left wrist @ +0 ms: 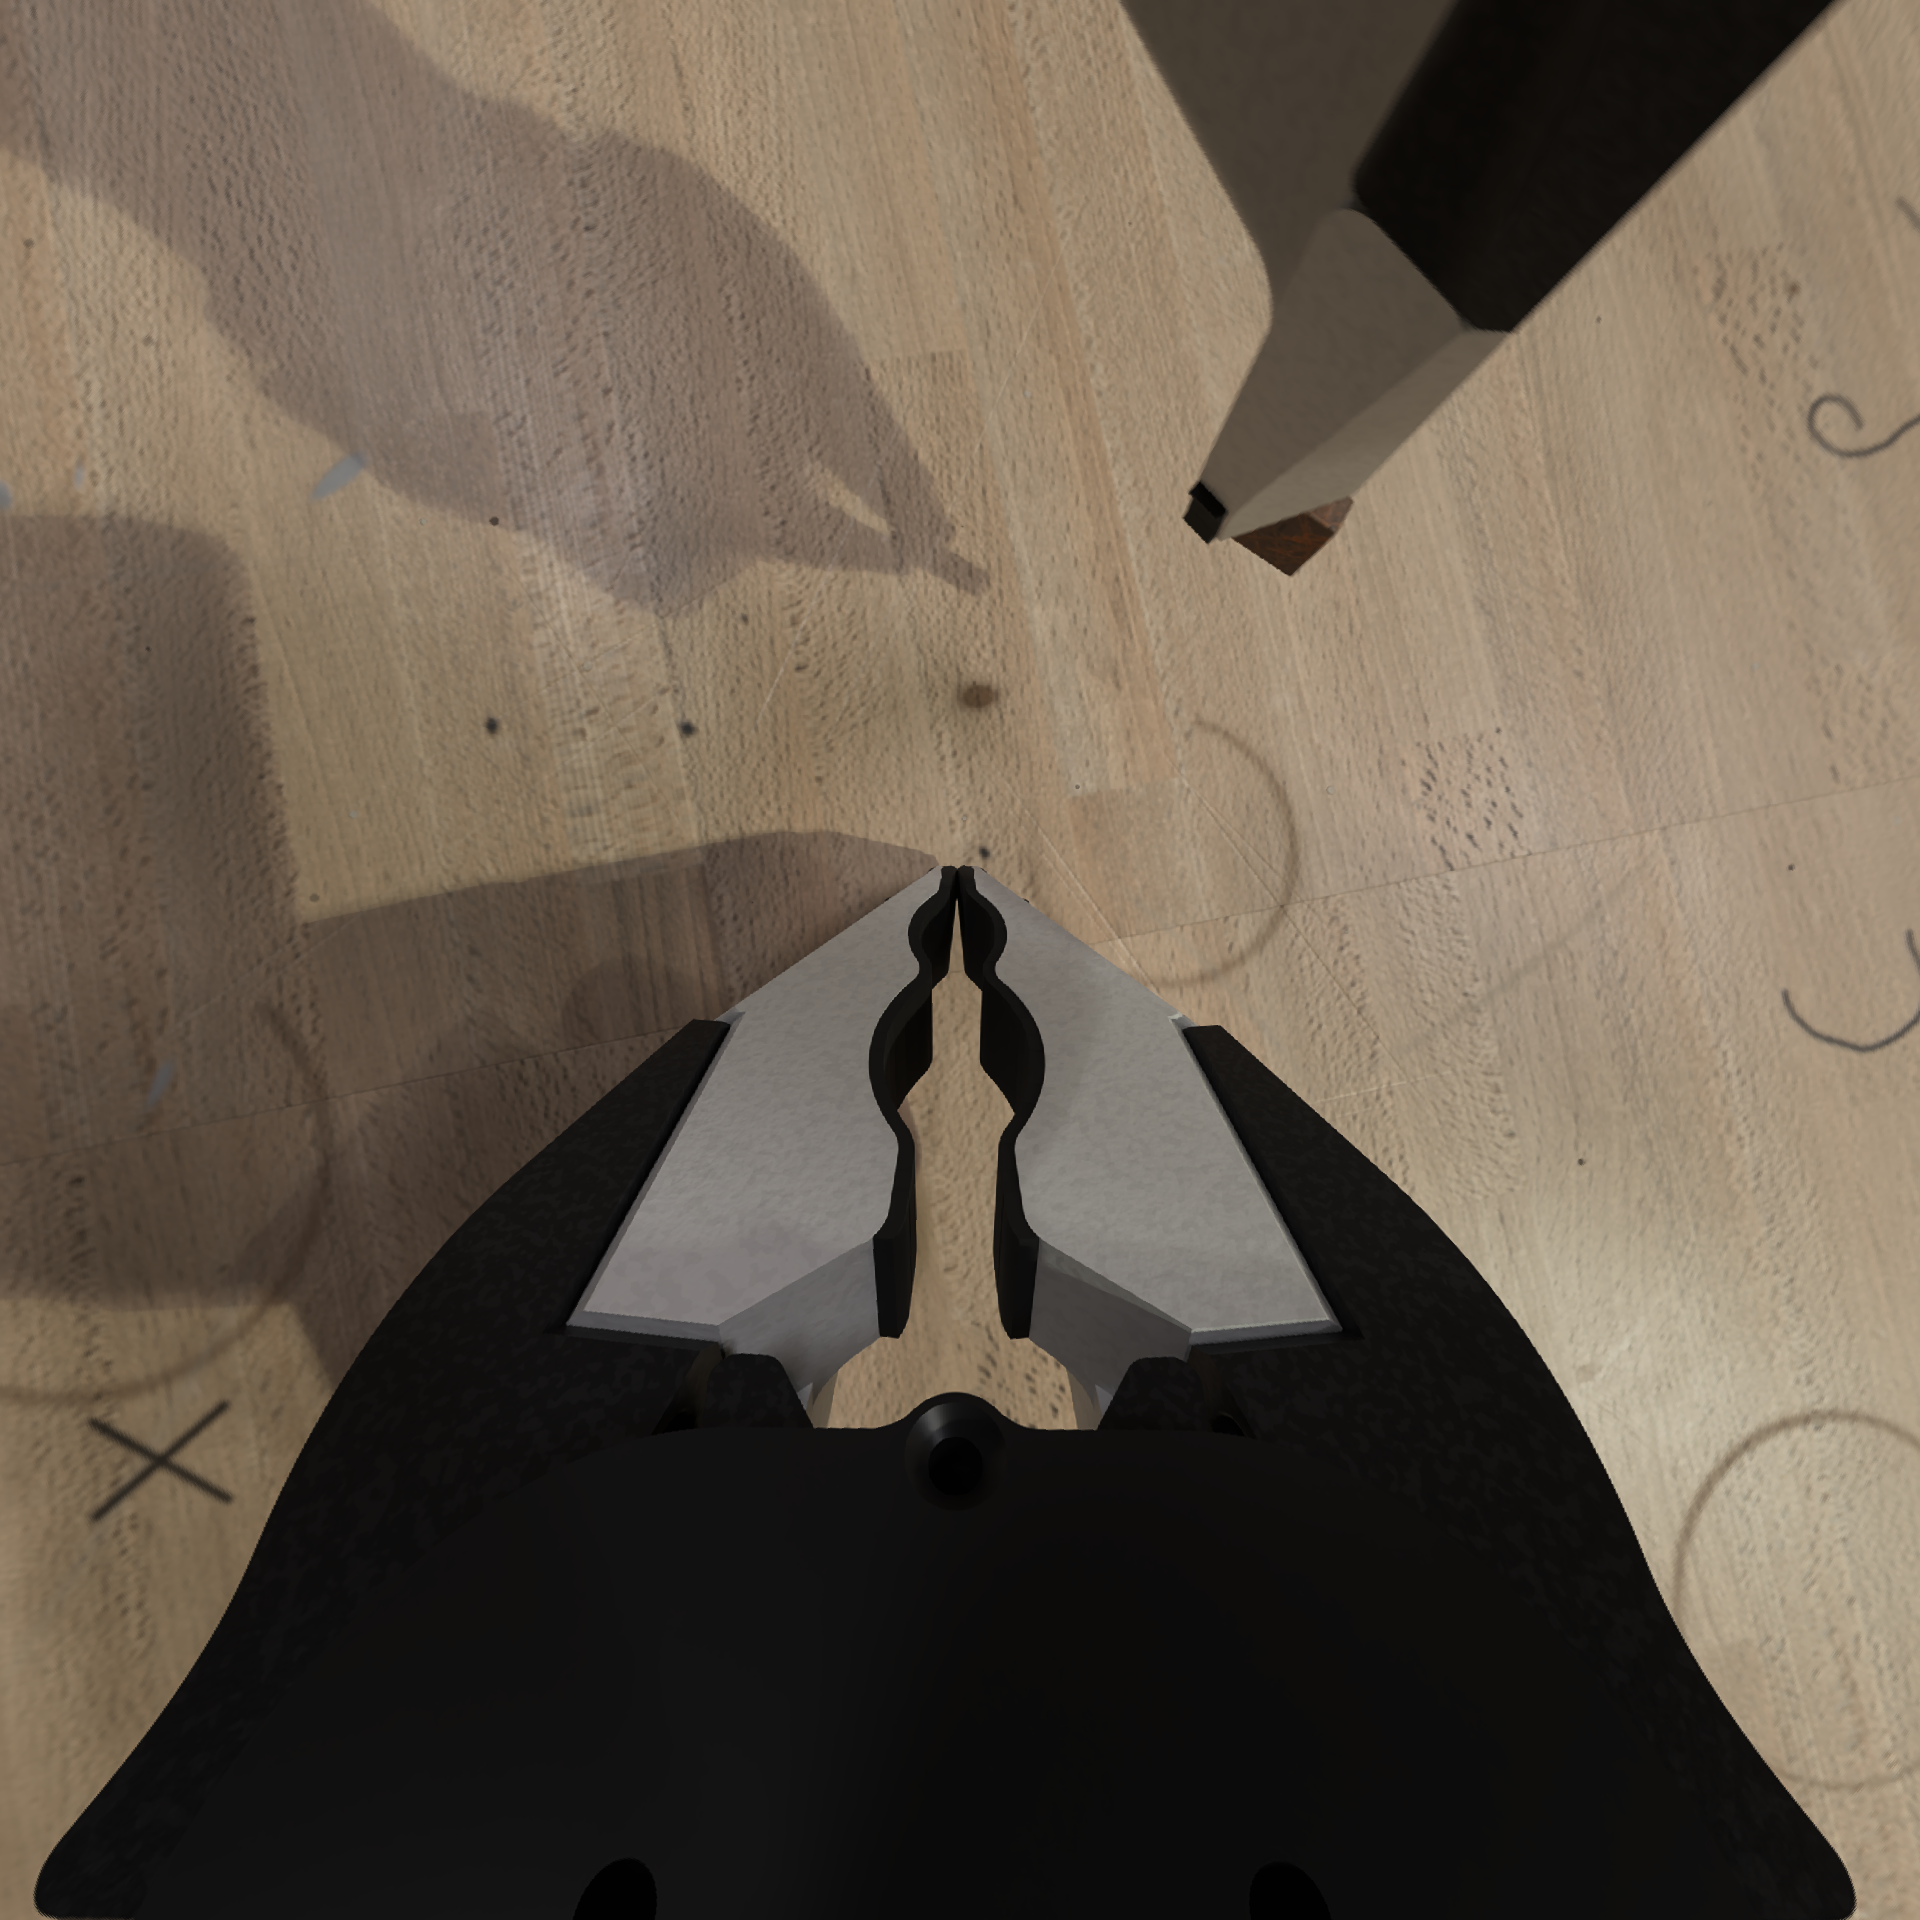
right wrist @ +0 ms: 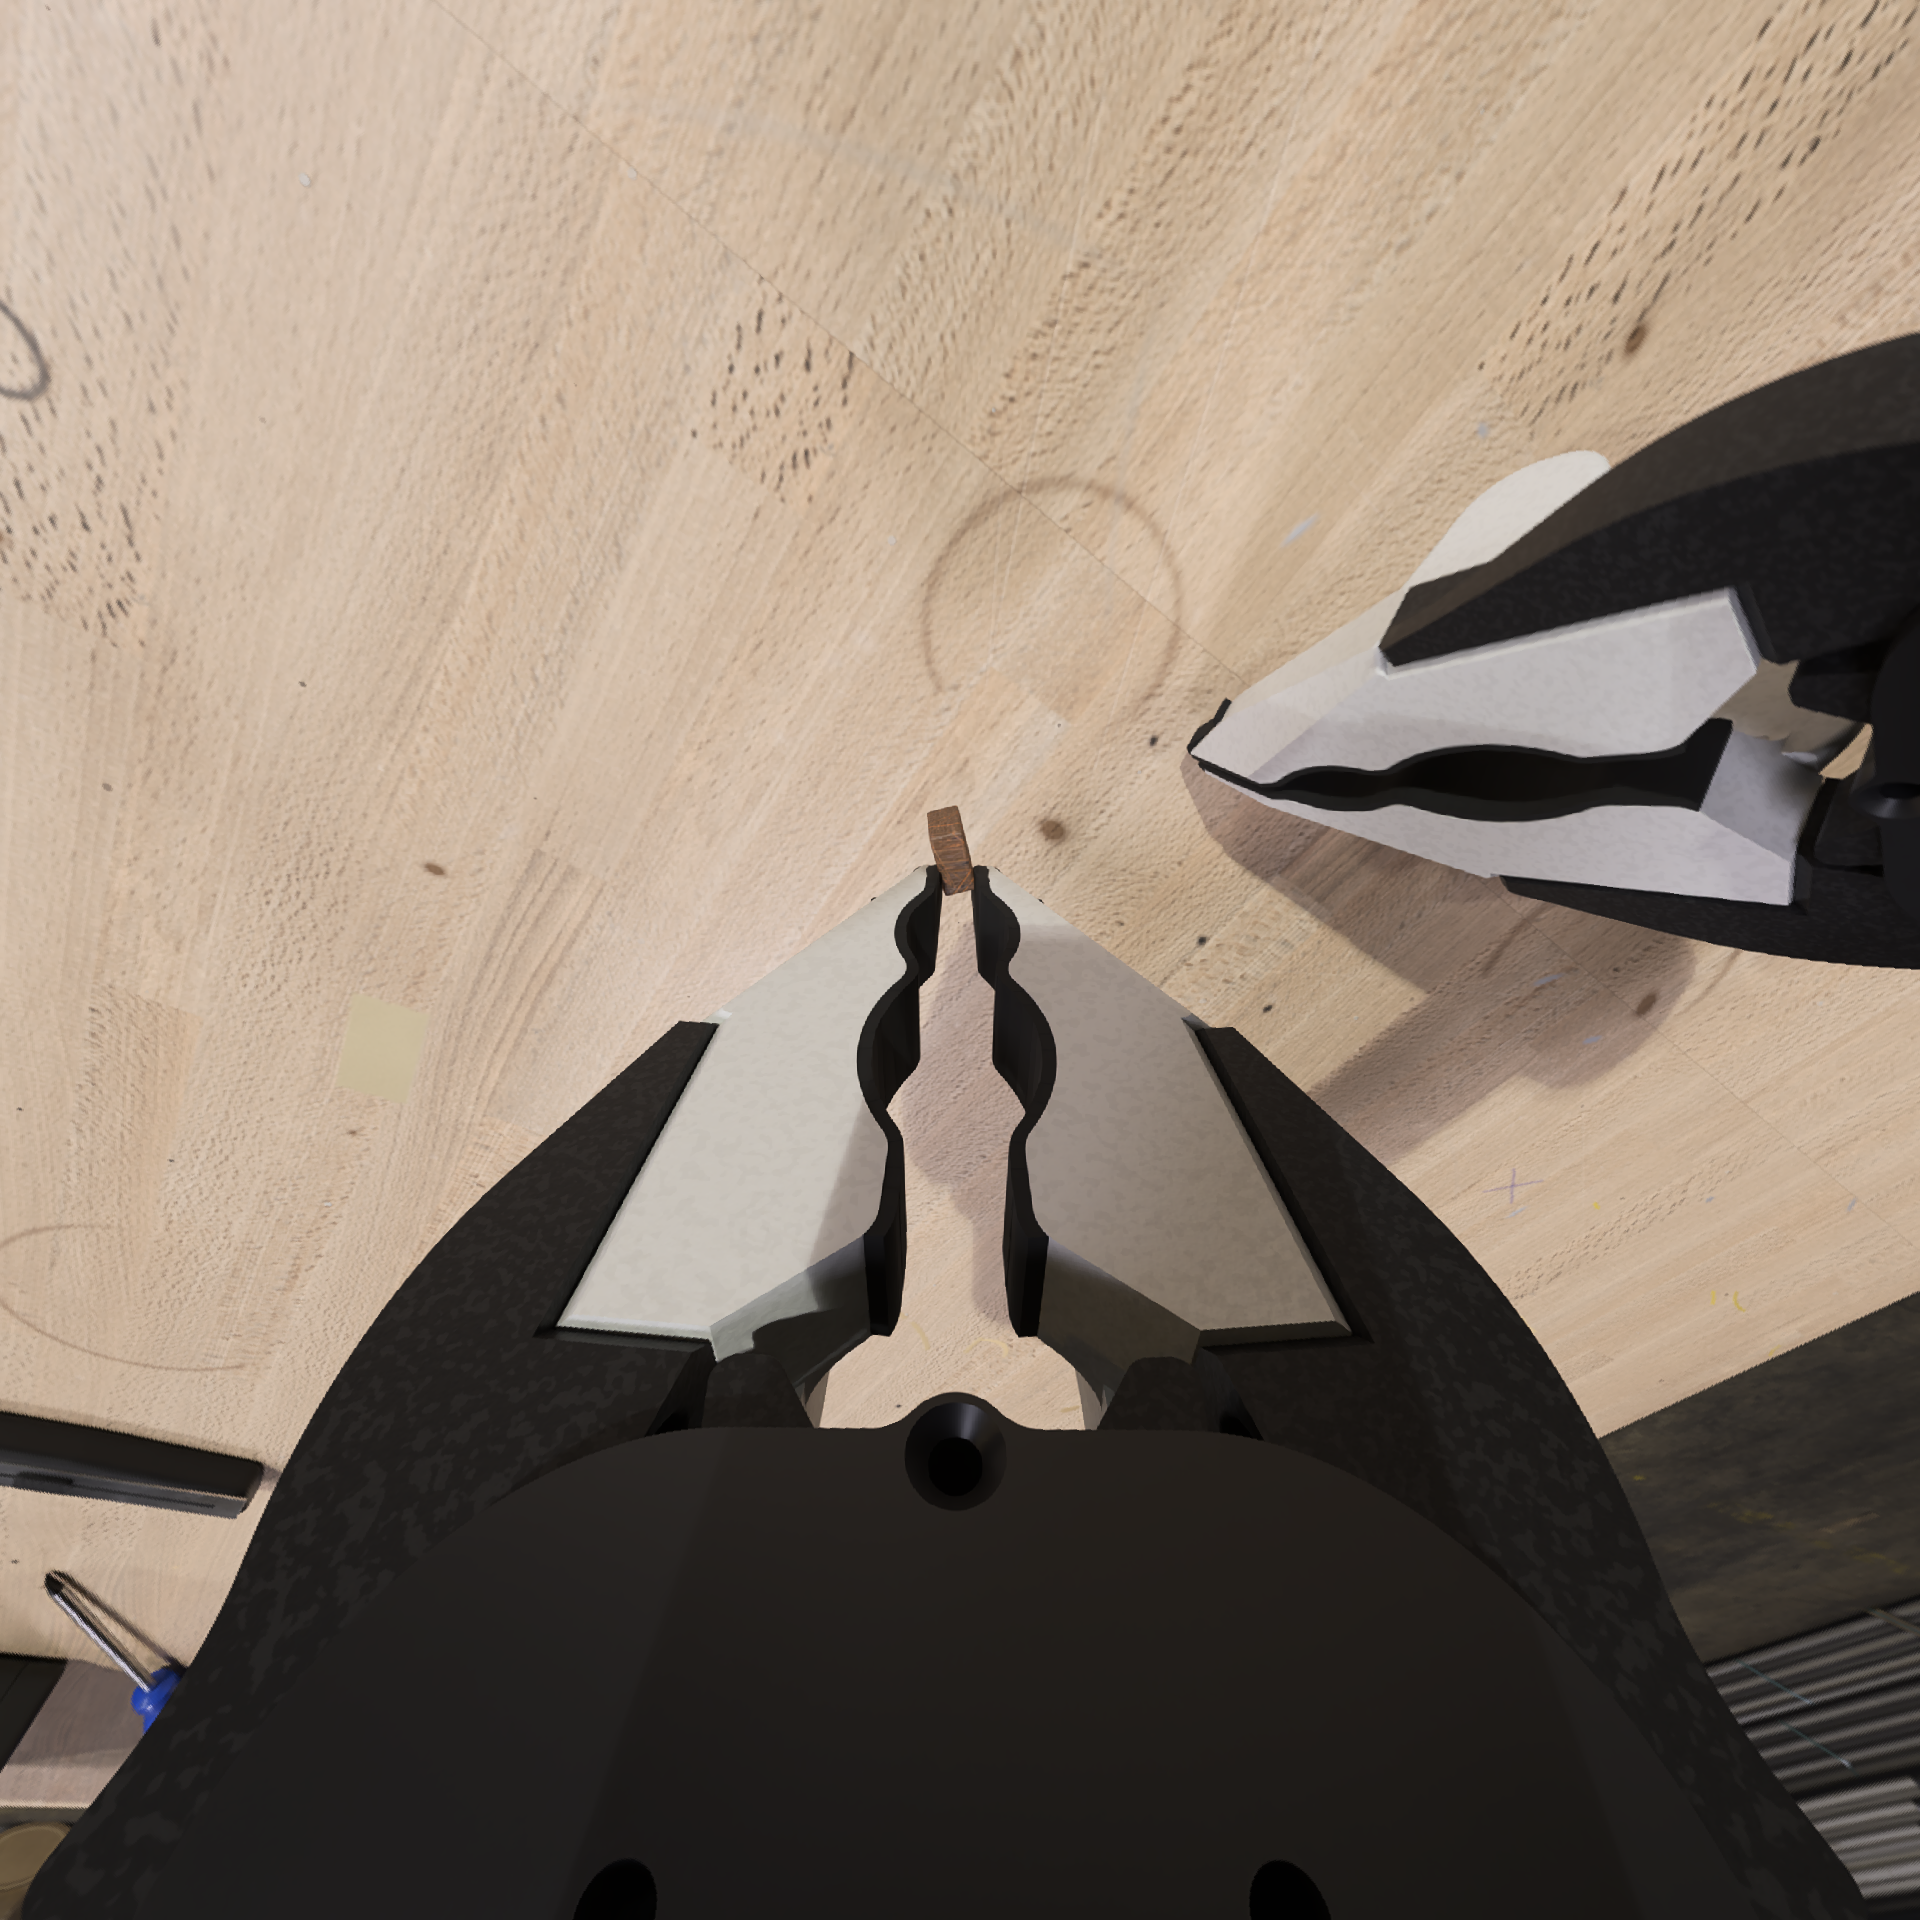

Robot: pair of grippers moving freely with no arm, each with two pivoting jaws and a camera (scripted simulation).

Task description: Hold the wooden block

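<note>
The wooden block [right wrist: 951, 850] is a small brown piece pinched between the tips of my right gripper [right wrist: 954, 878], held above the light wooden tabletop. In the left wrist view the right gripper [left wrist: 1262, 525] comes in from the upper right with the dark brown block [left wrist: 1299, 538] at its tip. My left gripper [left wrist: 956, 873] is shut and empty, its tips touching, over the table. It also shows in the right wrist view [right wrist: 1210, 743] at the right, apart from the block.
The wooden tabletop [left wrist: 623, 727] bears pencil circles and marks. A blue-handled tool [right wrist: 114, 1652] and a dark flat object [right wrist: 125, 1470] lie at the lower left of the right wrist view. The table's edge [right wrist: 1662, 1382] runs at the lower right.
</note>
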